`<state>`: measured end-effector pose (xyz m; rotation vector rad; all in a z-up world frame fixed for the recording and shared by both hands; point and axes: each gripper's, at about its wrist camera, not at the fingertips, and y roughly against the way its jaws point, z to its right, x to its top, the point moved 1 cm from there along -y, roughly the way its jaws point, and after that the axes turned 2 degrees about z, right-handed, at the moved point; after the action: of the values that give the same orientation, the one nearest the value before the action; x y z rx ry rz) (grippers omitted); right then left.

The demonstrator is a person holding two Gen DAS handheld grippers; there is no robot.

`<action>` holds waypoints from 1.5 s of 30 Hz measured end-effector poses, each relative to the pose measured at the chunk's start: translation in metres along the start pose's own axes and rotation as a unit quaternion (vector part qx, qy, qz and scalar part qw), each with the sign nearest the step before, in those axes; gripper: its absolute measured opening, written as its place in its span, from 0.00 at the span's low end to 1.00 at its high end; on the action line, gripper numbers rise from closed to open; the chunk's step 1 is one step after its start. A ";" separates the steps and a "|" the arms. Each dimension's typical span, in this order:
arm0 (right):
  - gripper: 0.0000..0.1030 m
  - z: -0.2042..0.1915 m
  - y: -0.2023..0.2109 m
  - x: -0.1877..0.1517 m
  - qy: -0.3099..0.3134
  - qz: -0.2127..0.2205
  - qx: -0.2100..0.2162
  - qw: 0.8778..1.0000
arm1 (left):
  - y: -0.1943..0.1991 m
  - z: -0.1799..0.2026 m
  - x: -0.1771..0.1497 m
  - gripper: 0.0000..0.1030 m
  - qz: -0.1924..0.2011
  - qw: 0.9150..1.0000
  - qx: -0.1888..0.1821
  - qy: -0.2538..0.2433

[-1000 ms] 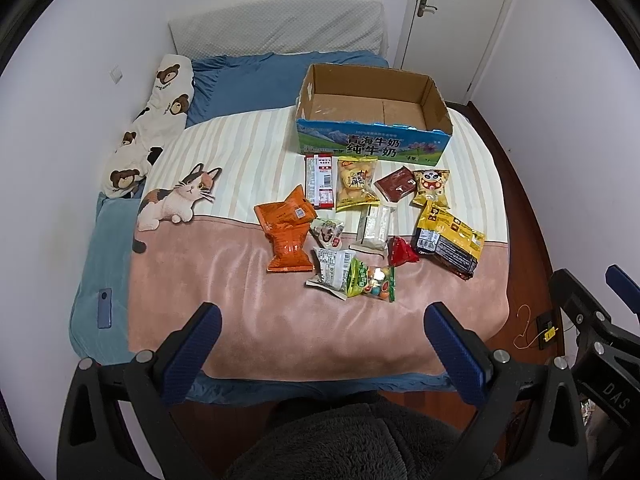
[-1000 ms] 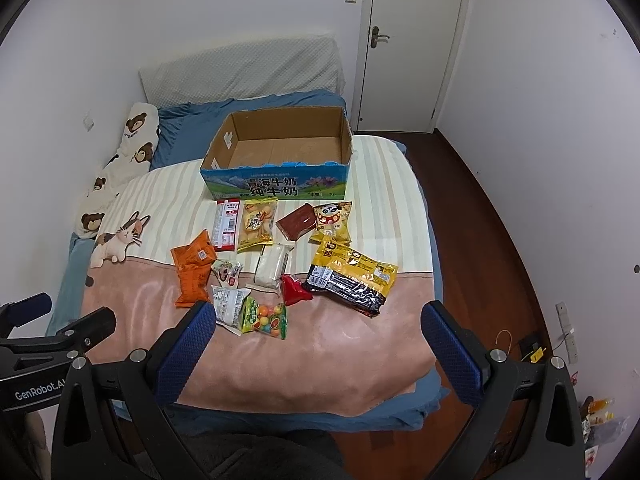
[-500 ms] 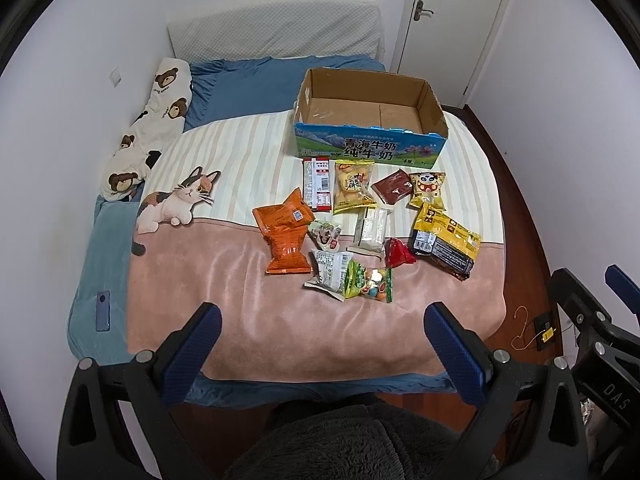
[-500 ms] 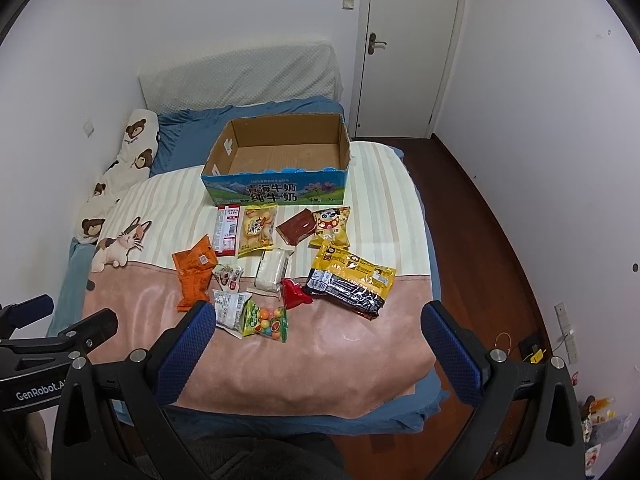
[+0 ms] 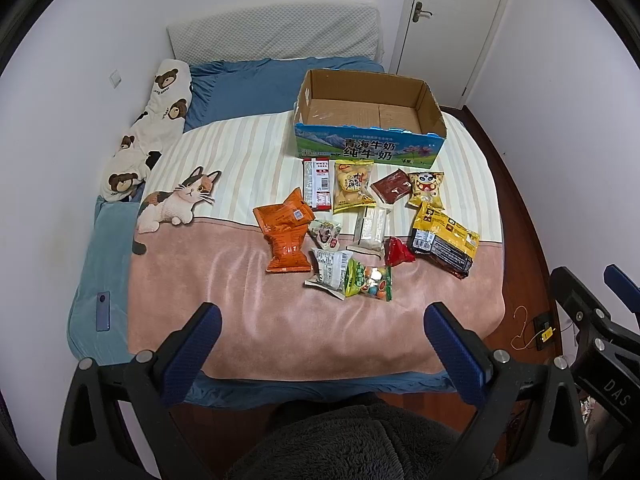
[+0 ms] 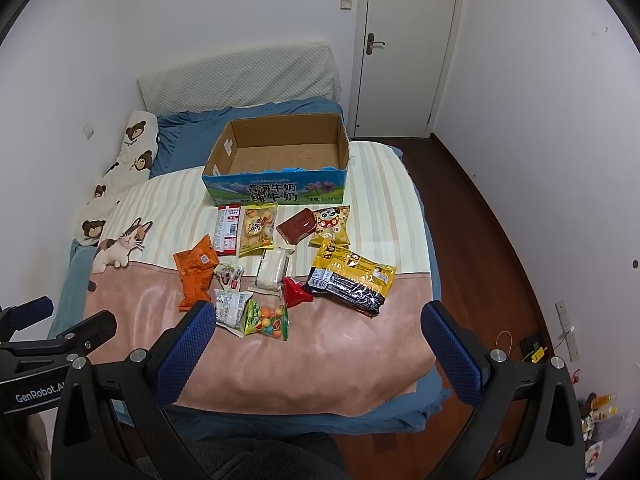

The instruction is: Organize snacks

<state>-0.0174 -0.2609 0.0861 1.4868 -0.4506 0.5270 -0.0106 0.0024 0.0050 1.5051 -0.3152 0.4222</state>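
Several snack packs lie on the bed in front of an empty open cardboard box (image 5: 368, 120) (image 6: 280, 160). Among them are an orange bag (image 5: 285, 233) (image 6: 194, 270), a yellow-and-black pack (image 5: 444, 240) (image 6: 352, 278), a green candy bag (image 5: 368, 282) (image 6: 266, 319) and a small red pack (image 5: 396, 251) (image 6: 295, 291). My left gripper (image 5: 320, 320) is open and empty, held above the bed's near edge. My right gripper (image 6: 316, 320) is open and empty, also short of the snacks.
The bed (image 5: 248, 316) has a pink and striped blanket with a cat print (image 5: 176, 204). A bear-print pillow (image 5: 148, 136) lies at the left. A phone (image 5: 103, 311) rests on the blue sheet. A closed door (image 6: 404, 48) and wooden floor (image 6: 480, 220) are to the right.
Both views have drawn back and risen slightly, so the bed and snacks look a little smaller and lower. Nothing on the bed has moved. Both grippers stay open.
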 end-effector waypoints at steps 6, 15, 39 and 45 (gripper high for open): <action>1.00 0.001 0.000 0.001 -0.001 0.000 0.000 1.000 | 0.001 0.000 0.000 1.00 0.002 1.000 0.000 0.000; 1.00 -0.001 0.001 -0.002 0.001 0.001 -0.001 1.000 | 0.002 -0.001 -0.001 1.00 0.003 1.000 0.000 -0.001; 1.00 0.020 -0.048 0.007 -0.006 -0.044 0.011 0.999 | -0.043 -0.001 0.022 1.00 0.009 1.000 0.018 0.018; 1.00 0.040 -0.151 0.013 0.039 -0.129 0.011 0.991 | -0.125 -0.003 0.026 1.00 -0.040 0.998 0.036 0.040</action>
<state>0.0832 -0.3023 -0.0263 1.5135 -0.1868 0.3837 0.0697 0.0055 -0.0949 1.5611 -0.1782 0.4321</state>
